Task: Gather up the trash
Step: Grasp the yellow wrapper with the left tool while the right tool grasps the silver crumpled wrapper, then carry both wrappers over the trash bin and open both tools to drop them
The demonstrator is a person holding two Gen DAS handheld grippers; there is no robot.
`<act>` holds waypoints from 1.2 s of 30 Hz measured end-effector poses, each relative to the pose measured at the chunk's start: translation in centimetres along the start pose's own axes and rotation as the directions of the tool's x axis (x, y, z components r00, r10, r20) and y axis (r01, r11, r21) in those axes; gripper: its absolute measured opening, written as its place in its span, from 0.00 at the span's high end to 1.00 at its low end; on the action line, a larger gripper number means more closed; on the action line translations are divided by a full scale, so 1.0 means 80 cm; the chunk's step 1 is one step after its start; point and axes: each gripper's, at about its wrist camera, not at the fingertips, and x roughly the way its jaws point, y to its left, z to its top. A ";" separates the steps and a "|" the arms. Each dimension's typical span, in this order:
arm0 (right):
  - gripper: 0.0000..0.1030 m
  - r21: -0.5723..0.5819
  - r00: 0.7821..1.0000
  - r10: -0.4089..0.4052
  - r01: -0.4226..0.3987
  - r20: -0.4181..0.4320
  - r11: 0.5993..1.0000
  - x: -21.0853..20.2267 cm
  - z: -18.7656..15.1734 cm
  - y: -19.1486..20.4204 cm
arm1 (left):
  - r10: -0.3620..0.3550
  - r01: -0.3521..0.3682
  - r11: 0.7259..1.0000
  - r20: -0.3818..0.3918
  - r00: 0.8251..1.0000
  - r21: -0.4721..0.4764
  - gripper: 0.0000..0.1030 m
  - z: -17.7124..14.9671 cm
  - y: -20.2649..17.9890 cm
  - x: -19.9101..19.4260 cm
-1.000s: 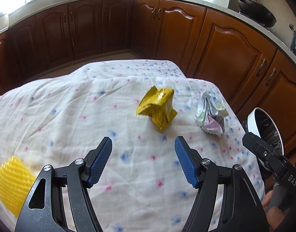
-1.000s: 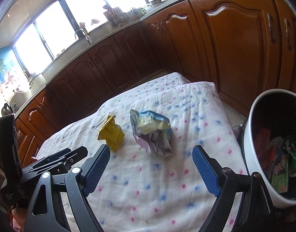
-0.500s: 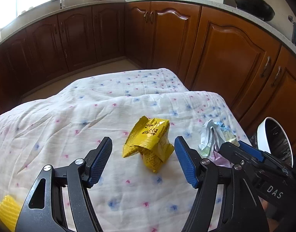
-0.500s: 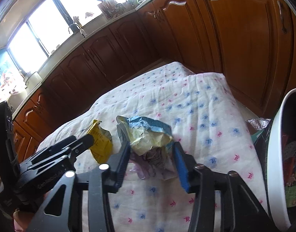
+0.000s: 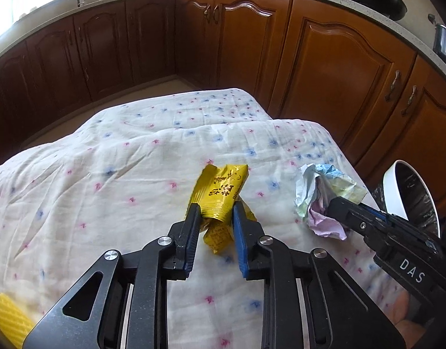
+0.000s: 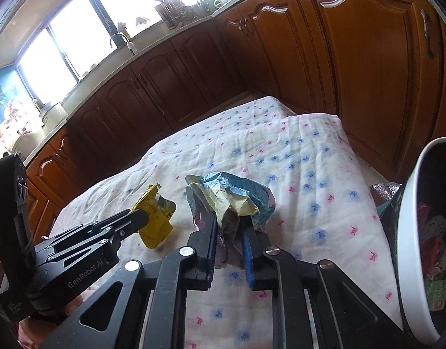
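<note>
Closing on the yellow wrapper (image 5: 220,200), the left tool (image 5: 214,218) has only its crumpled lower end between the pads; slick foil could slide out on lifting. The right tool (image 6: 230,232) is clenched on the paper wad (image 6: 234,200), which may shed loose folds. Both sit on the tabletop cloth (image 5: 106,174), which could snag; bin (image 6: 409,261) at 3 o'clock.

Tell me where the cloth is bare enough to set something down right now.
Bare: the far end of the flowered cloth beyond the yellow wrapper, and its left stretch toward the yellow mesh piece. Crowded: the near right, where the left claw is closing on that wrapper, the right claw pinches the crumpled pastel wrapper, and the white bin stands alongside.
</note>
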 end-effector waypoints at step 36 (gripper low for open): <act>0.86 0.115 0.966 -0.183 0.164 0.184 0.980 -0.213 -0.061 -0.130 | -0.225 0.213 0.960 0.048 0.973 0.180 0.83 -0.053 -0.200 -0.117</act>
